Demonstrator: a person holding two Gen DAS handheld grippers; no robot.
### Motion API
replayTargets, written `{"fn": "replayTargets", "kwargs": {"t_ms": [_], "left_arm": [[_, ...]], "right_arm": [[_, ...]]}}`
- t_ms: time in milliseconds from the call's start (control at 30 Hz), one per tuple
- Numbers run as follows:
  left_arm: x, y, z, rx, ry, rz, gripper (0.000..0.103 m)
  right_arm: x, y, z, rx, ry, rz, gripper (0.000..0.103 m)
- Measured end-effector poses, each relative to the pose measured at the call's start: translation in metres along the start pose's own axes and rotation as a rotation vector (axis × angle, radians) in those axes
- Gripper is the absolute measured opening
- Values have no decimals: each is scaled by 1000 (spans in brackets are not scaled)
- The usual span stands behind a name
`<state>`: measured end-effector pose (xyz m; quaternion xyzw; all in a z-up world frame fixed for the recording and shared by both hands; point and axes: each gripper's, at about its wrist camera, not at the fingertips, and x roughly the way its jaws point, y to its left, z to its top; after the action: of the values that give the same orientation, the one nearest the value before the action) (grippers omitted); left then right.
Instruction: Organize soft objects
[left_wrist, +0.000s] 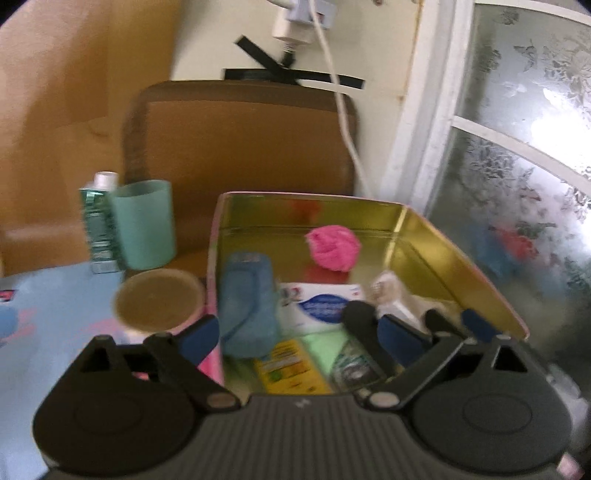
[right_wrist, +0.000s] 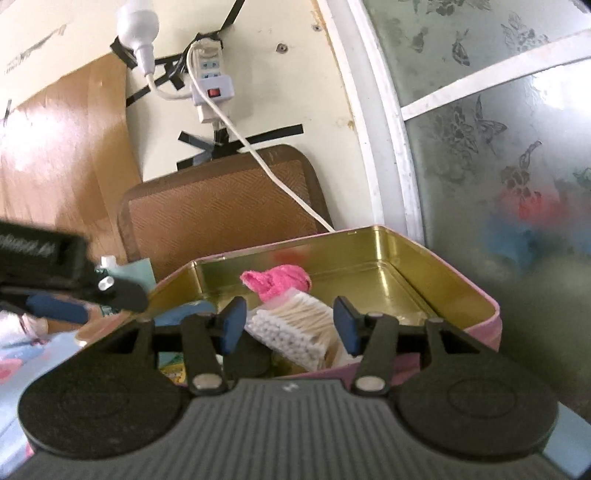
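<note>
A gold-lined tin box (left_wrist: 424, 236) with a pink outside holds a pink cloth ball (left_wrist: 332, 249), a rolled blue cloth (left_wrist: 247, 302), a white-and-blue packet (left_wrist: 319, 306), a yellow packet (left_wrist: 290, 369) and a green cloth (left_wrist: 325, 347). My left gripper (left_wrist: 299, 336) is open over the box's near end. In the right wrist view, my right gripper (right_wrist: 290, 325) is open around a clear pack of cotton swabs (right_wrist: 295, 328) over the box (right_wrist: 461, 280); the pink cloth (right_wrist: 280, 282) lies behind. The other gripper (right_wrist: 74, 295) shows at left.
A teal cup (left_wrist: 144, 225), a green carton (left_wrist: 98, 225) and a round tan lid (left_wrist: 159, 302) stand left of the box on a blue patterned cloth (left_wrist: 48, 317). A brown board (left_wrist: 240, 140) leans on the wall. A white cable (right_wrist: 277, 177) hangs from a power strip. A frosted window (left_wrist: 517, 147) is right.
</note>
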<state>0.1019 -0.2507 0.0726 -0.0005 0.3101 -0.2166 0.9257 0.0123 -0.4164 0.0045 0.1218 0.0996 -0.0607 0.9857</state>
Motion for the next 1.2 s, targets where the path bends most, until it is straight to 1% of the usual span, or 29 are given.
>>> {"fn": "replayTargets", "kwargs": {"t_ms": [100,200,300,467,500,600,700,833,1000,1100,1200], "left_arm": [[-14,3,-6,22,12,63,96],[-29,6,-14,43,16,97,98],[-44,10,-25,52,19,123,101],[-64,17,-42,56,37,146,103],[-69,19,-46,56,41,151,103],[-84,23,-59,52,48,165,103],[-99,27,-73,56,39,184,103],[-118,33,-92,43,23,182,103],[-144,44,-115,20,-20,206,103],[-156,50,-123,6,-26,219,103],[-168,56,-128,-3,-49,238,103]], "right_arm": [[-5,0,2,12,-43,-18,55],[-14,3,2,23,-74,-51,55],[-28,9,-2,72,-77,-36,56],[-62,36,-12,104,-72,-2,66],[-69,41,-13,109,-72,9,69],[-87,53,-16,137,-58,46,77],[-103,61,-18,174,-42,63,82],[-119,71,-24,220,-1,86,83],[-135,83,-36,259,40,91,86],[-143,94,-39,266,67,95,88],[-151,105,-37,258,65,107,92]]}}
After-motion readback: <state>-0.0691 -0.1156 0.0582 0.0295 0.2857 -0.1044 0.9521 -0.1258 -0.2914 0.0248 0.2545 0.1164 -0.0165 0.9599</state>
